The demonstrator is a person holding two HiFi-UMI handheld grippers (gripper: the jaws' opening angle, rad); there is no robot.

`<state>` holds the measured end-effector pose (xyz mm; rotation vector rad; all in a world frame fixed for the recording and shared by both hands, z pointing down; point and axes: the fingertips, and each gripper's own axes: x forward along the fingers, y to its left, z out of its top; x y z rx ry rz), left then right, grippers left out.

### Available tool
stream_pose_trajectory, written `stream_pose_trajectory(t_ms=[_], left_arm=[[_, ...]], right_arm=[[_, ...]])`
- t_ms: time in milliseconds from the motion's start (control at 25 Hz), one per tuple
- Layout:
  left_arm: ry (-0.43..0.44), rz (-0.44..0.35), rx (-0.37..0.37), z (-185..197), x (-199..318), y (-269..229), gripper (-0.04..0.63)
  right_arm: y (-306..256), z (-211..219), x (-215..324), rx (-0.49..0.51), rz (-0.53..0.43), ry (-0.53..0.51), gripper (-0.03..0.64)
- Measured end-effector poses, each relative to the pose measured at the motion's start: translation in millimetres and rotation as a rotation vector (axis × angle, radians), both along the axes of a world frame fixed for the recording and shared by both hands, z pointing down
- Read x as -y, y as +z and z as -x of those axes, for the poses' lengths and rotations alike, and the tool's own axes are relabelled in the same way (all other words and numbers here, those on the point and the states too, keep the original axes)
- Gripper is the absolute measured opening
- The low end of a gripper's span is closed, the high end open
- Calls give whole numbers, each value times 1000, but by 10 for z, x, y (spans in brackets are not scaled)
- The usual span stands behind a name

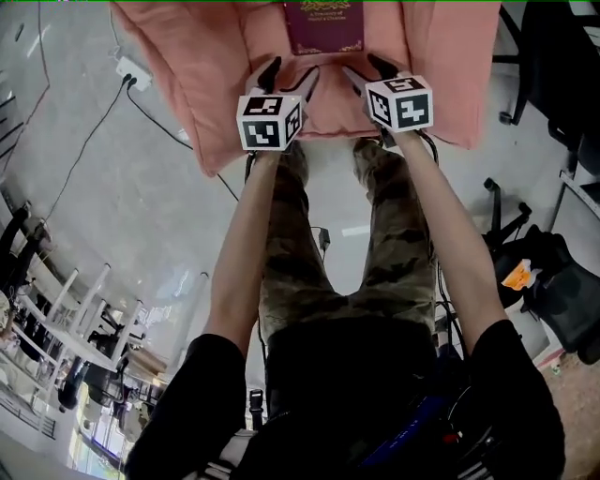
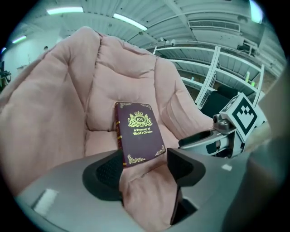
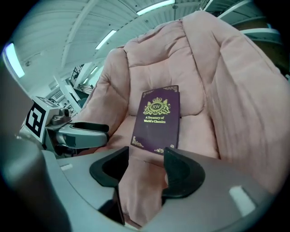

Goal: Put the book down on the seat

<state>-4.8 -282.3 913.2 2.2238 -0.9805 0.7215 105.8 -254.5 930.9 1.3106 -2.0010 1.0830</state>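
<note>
Maroon gilt-lettered hardcover book [image 1: 323, 26], top centre, lies flat and unaided on the pink quilted seat [image 1: 187, 75], so left claw [image 1: 289, 77] and right claw [image 1: 368, 72] gape wide, straddling its front fold.

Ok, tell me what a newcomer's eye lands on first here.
A gold-lettered maroon book lies on the pink padded seat, at the head view's top. Just short of it hang the left tongs and right tongs, both open, neither touching the book.
</note>
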Motion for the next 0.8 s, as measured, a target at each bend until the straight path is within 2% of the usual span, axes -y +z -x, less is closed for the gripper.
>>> stream_pose_trajectory(t_ms=[200, 400, 560, 800], left_arm=[[12, -44, 10, -25, -79, -419, 269], [21, -108, -8, 71, -177, -1115, 186], [48, -150, -17, 71, -306, -1609, 164], [35, -194, -22, 132, -441, -2220, 103]], right_arm=[[-412, 159, -31, 6, -42, -41, 202], [-1075, 312, -97, 11, -112, -26, 171], [-1675, 367, -132, 33, -196, -15, 137], [-2446, 447, -137, 67, -299, 15, 104]])
